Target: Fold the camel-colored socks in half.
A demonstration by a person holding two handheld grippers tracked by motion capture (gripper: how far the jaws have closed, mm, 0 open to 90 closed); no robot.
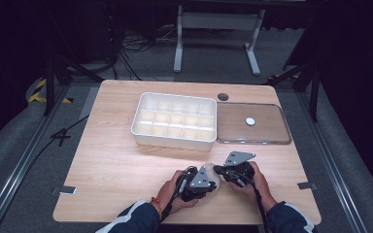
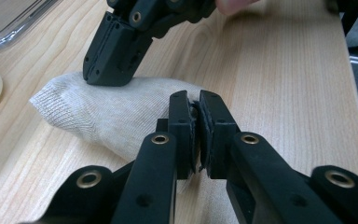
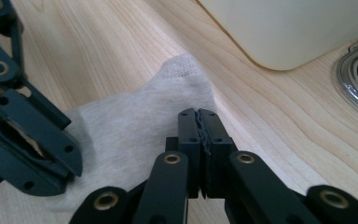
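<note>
Beige knitted cotton sock (image 2: pixel 107 112) lies flat on the light wooden table (image 1: pixel 116 165), near the person's edge and in front of the white plastic compartment tray (image 1: pixel 175 138), and both tools work on it at once. Left tool (image 2: pixel 198 105) has its jaws brought together, with a thin fold of the fabric caught between the pads, as the left gripper view shows at the jaw tips; this pinch fixes one end of the sock so that it cannot slide. Right tool (image 3: pixel 199 116) also stands closed; in the right gripper view its tips rest on the fabric, and in the left gripper view it presses down on the sock's upper surface close to the toe end (image 2: pixel 51 100). Whether it holds cloth between its pads or only pins the cloth to the table cannot be determined. Holding the sock at two points, just apart, is judged to be the arrangement for folding or rolling it into a compact bundle. Tray compartments sit open and unfilled behind the work, and the clear plastic lid (image 1: pixel 252 124) lies beside the tray on its right, off the tray, which keeps the cells accessible for a folded sock. Both tools lie low and nearly level, so the fabric remains supported by the table.
</note>
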